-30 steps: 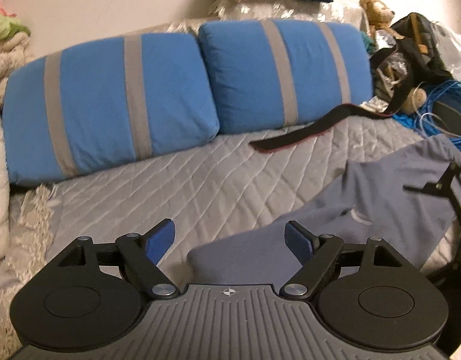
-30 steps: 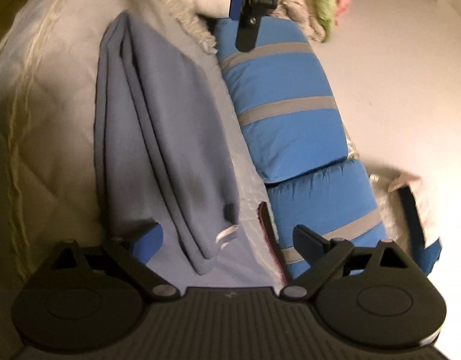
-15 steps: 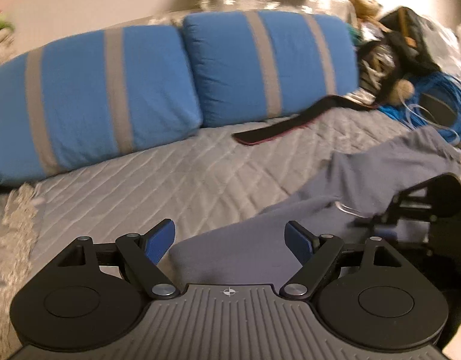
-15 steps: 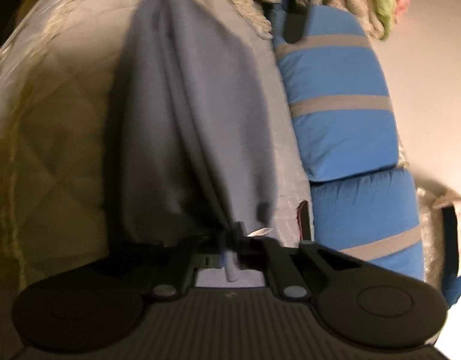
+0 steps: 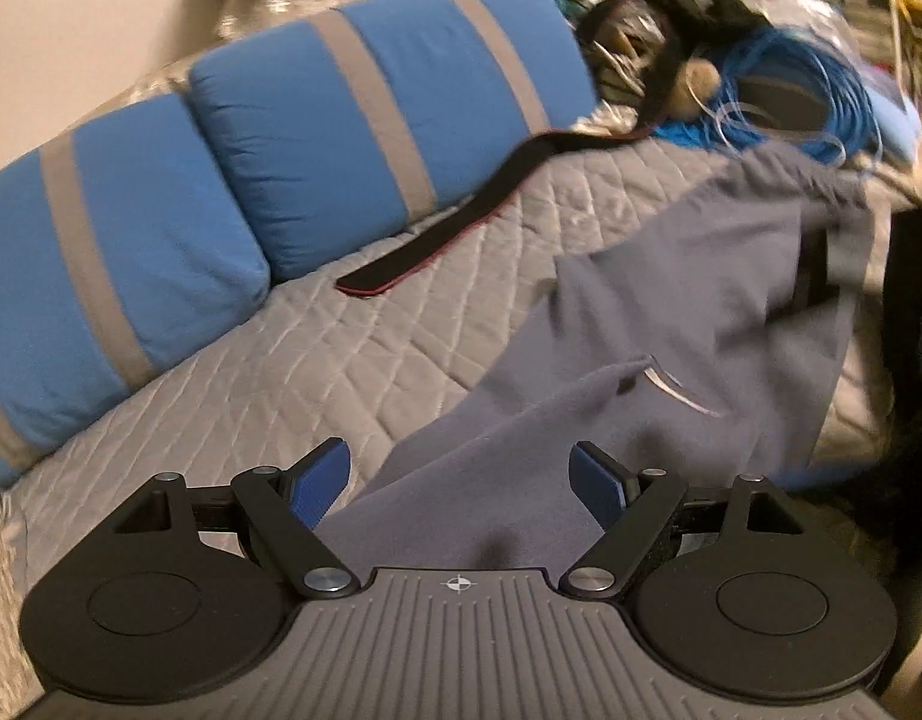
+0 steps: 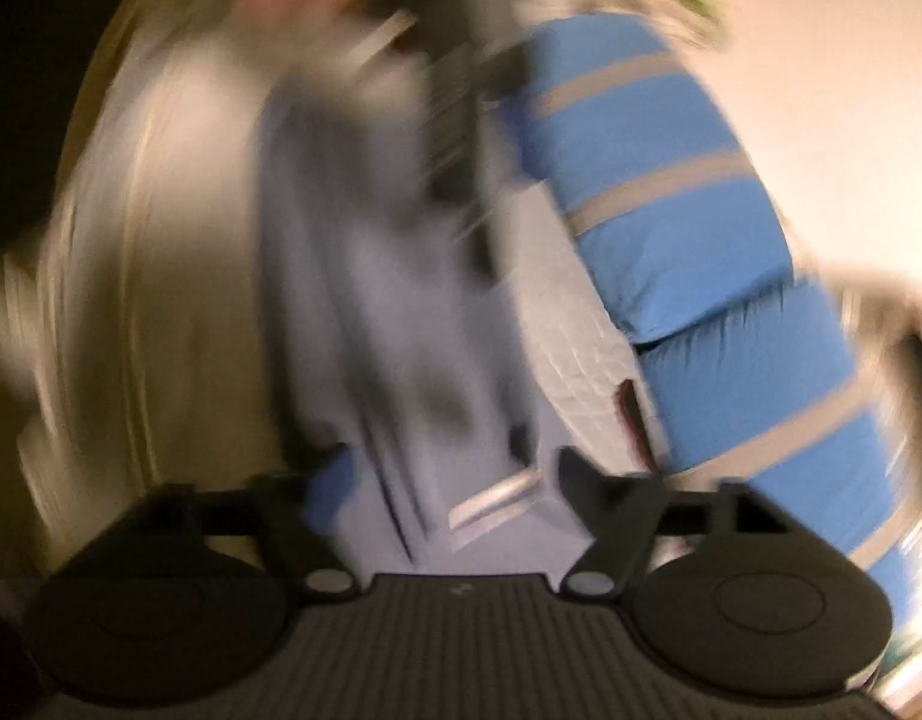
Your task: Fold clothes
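Note:
A grey-blue garment (image 5: 671,312) lies in loose folds on the quilted bedspread (image 5: 281,372), a small white label (image 5: 680,390) showing on it. My left gripper (image 5: 461,474) is open just above the garment's near end; the cloth runs between and below the blue pads without touching them. The right wrist view is badly blurred. There my right gripper (image 6: 452,474) has its jaws opening, wide apart, with the garment (image 6: 365,300) and its label (image 6: 491,501) lying between them, not pinched.
Two blue pillows with grey stripes (image 5: 371,120) line the back of the bed. A black strap (image 5: 461,222) lies on the quilt in front of them. A coil of blue cable (image 5: 821,102) and dark bags are piled at the far right.
My right gripper pinched a fold of the garment half a second ago and has since let go and lifted. The left gripper has rolled and moved right over the garment's near end.

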A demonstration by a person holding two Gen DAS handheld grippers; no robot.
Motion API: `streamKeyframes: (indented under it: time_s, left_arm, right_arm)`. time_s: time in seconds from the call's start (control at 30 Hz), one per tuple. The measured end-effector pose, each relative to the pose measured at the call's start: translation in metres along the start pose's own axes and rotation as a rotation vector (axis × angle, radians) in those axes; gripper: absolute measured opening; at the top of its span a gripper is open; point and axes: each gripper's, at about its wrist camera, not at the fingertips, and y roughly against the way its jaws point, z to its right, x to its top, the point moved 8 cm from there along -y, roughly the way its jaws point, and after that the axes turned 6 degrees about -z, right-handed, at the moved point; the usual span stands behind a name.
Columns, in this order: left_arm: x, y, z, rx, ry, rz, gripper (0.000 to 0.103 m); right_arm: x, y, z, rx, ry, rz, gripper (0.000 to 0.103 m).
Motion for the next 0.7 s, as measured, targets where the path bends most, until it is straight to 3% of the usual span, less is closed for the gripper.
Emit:
streamKeyframes:
  time_s: [0.1,0.2,0.47,0.6,0.7]
  left_arm:
    - [-0.002,-0.011,0.011,0.024,-0.075,-0.032,0.080]
    - [-0.007,-0.021,0.019,0.038,-0.143,-0.058,0.080]
    - [-0.019,-0.034,0.027,0.053,-0.234,-0.076,0.080]
    - [-0.021,-0.035,0.029,0.056,-0.247,-0.082,0.080]
    - [-0.021,-0.034,0.030,0.069,-0.267,-0.077,0.080]
  right_arm:
    - [0.008,-0.012,0.044,0.002,-0.279,0.014,0.087]
    - [0.010,-0.042,0.067,-0.055,-0.363,-0.041,0.087]
    - [-0.031,-0.100,0.088,0.040,-0.687,-0.190,0.087]
    - [-0.052,-0.106,0.098,-0.027,-0.731,-0.258,0.087]
    - [-0.053,-0.101,0.101,-0.052,-0.709,-0.256,0.088]
